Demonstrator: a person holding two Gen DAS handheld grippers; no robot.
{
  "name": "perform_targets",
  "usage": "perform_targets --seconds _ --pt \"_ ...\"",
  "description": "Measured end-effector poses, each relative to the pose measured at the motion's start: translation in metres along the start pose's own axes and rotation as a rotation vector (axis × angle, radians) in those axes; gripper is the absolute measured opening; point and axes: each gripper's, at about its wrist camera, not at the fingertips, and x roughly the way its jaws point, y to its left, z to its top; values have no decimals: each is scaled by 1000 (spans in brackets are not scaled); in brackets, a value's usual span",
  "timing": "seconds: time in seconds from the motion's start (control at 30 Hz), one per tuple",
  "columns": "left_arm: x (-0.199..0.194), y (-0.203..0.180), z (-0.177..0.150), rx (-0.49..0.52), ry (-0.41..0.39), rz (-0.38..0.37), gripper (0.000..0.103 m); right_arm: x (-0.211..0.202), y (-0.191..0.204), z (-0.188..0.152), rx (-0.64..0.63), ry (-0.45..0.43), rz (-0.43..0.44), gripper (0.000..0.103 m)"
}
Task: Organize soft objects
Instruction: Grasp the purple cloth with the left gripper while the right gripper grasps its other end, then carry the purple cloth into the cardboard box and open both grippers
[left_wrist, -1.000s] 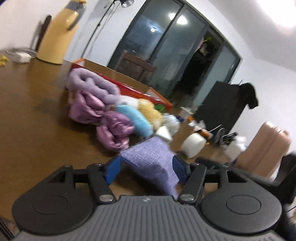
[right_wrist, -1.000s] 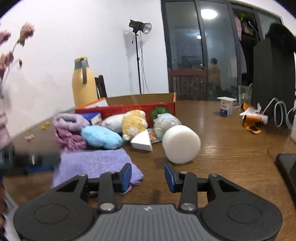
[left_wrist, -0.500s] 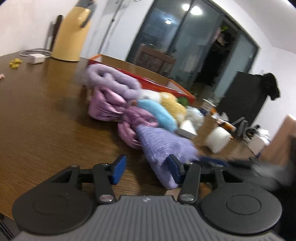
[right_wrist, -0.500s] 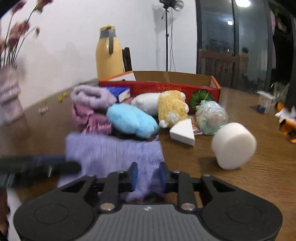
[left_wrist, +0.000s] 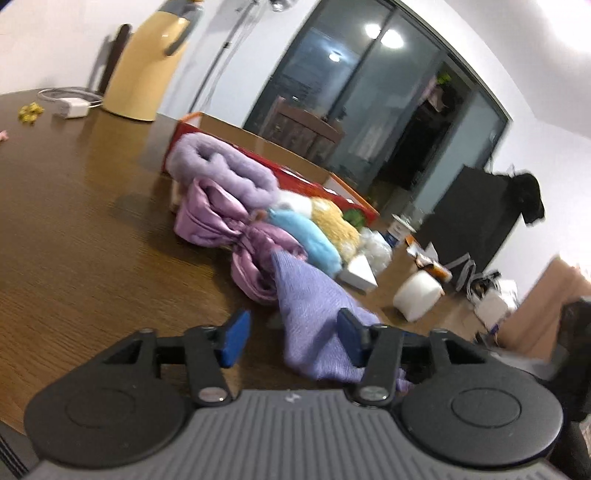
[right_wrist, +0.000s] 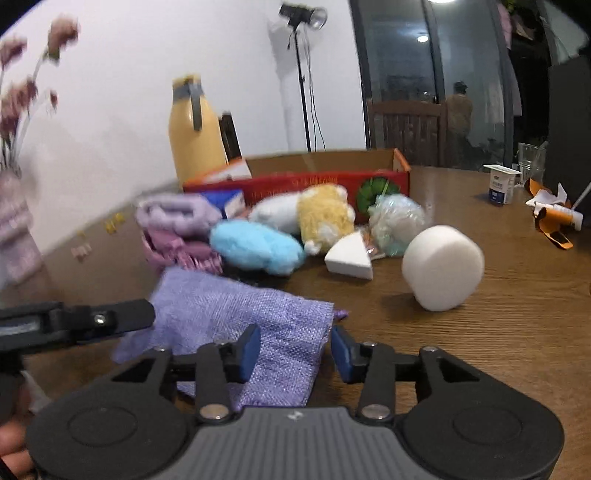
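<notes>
A lilac knitted cloth (right_wrist: 236, 325) lies on the wooden table (right_wrist: 498, 332); it also shows in the left wrist view (left_wrist: 310, 310). My right gripper (right_wrist: 294, 352) is open, its jaws either side of the cloth's near right edge. My left gripper (left_wrist: 291, 338) is open, with the cloth against its right finger; it also shows in the right wrist view (right_wrist: 96, 321) at the cloth's left edge. Behind lie a fluffy purple roll (right_wrist: 173, 214), a pink satin cloth (right_wrist: 181, 251), a blue plush (right_wrist: 255, 247), a yellow plush (right_wrist: 325, 214) and a white round sponge (right_wrist: 443, 267).
A red cardboard box (right_wrist: 325, 177) stands behind the pile, with a yellow jug (right_wrist: 194, 129) further back. A white wedge sponge (right_wrist: 351, 256) and a mesh puff (right_wrist: 395, 221) lie by the plush toys. A small carton (right_wrist: 500, 182), a glass and orange wrappers sit far right.
My right gripper has opened from shut around the cloth's edge. My left gripper has opened wider and the cloth has settled flatter on the table.
</notes>
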Motion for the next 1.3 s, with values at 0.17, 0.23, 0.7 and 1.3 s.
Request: perform_targets --seconds 0.17,0.23,0.7,1.3 --pt "4 -9 -6 85 20 -2 16 2 14 -5 -65 -18 -36 44" --pt "6 -10 -7 90 26 -7 12 2 14 -7 -69 -24 -31 41" --pt "-2 -23 54 240 -103 -104 8 -16 16 51 -116 -157 73 8" --pt "303 109 302 111 280 162 10 359 -11 320 -9 292 113 9"
